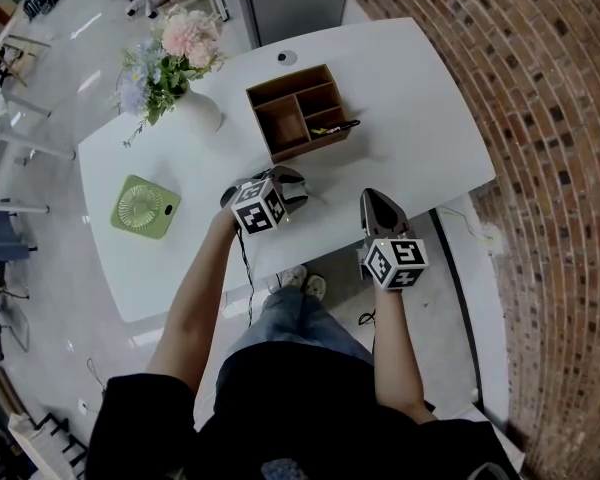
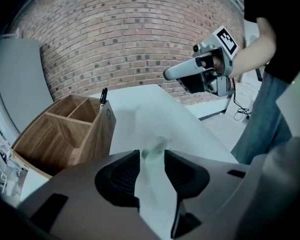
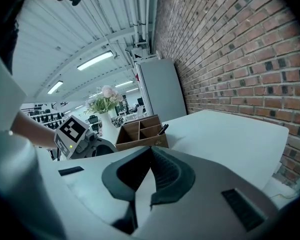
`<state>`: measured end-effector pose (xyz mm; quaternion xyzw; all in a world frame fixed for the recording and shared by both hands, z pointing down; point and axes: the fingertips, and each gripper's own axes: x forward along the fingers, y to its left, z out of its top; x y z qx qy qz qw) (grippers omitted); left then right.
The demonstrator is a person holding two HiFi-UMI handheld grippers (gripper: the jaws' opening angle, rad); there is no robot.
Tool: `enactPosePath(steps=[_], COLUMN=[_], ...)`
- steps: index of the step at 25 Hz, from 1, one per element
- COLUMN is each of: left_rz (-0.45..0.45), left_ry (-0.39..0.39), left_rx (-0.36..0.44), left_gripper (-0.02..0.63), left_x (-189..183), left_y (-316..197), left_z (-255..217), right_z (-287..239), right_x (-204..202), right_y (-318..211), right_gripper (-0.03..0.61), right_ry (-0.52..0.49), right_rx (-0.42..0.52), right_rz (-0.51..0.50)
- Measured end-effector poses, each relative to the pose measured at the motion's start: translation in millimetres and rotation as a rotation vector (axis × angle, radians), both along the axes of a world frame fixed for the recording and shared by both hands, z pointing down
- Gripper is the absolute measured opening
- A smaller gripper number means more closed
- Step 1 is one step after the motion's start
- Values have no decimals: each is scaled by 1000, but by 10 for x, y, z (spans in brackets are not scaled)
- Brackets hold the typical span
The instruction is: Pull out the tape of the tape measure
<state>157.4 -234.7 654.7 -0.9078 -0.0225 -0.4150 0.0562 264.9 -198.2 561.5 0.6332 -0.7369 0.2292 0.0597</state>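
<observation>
A: Both grippers empty?
B: Yes. We read the left gripper (image 2: pixel 151 156) spread wide and the right gripper (image 3: pixel 151 153) closed, with nothing held.
A: And the tape measure?
B: We find none in any view, and no drawn tape shows.

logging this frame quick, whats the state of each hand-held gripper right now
Left hand-held gripper: open, jaws apart, gripping nothing.
Right hand-held gripper: closed, jaw tips together, empty.
</observation>
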Motion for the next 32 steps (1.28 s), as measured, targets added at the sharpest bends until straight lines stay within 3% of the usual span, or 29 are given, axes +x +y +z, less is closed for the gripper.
enactPosePath(steps=[7,16,20,28,32], left_rz=[94,123,71,-146,-216], left_ry=[-36,-54,-36,59,80], left_rx=[19,19,16,-54,-49], left_gripper=[161,127,117,86,83], left_x=[46,-35,-89,-189,-231], left_y=[22,117,142,154,178], left_z=[36,14,-14,-97,-143], right_z=[34,35,26,38,38], right_x=[-12,-5,-21,-83,-161], right_y=[32,58,67,69,61], right_gripper=[3,3,3,3,3], right_ry=[-2,-3,-7,-14,-11], right_rx=[-13,-17,-17,-19,-21], right_rz=[-9,-7,-8,-20,-42])
